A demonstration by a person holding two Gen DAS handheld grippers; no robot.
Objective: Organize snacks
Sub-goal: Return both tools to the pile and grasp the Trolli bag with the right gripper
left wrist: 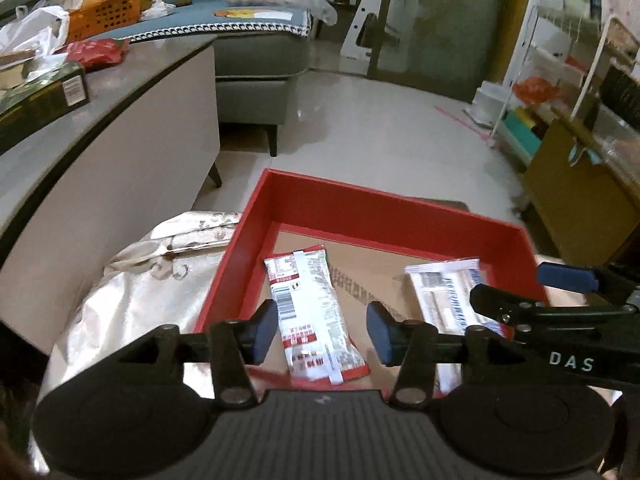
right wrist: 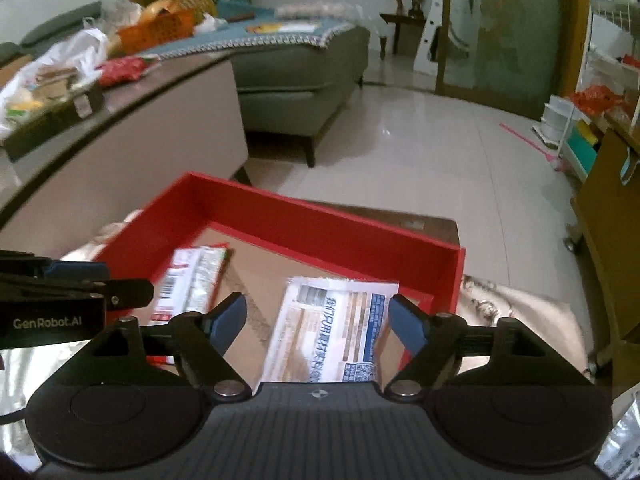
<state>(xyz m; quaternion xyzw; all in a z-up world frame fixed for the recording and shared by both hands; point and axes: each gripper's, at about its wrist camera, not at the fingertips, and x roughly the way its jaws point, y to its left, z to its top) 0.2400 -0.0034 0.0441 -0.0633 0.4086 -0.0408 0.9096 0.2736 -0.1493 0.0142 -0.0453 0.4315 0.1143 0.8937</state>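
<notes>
- Left gripper [left wrist: 322, 330] hangs spread wide and empty over the red pack [left wrist: 316, 316].
- Right gripper [right wrist: 318, 322] likewise gapes, empty, above the blue pack [right wrist: 336, 328].
- Both packs lie flat in the red box [left wrist: 256, 232], apart, apparently untouched.
- The box rests on a silvery cloth [left wrist: 132, 292].

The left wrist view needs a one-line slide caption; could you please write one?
Open left gripper above a red-and-white packet in the red box, blue-and-white packet alongside.
</notes>
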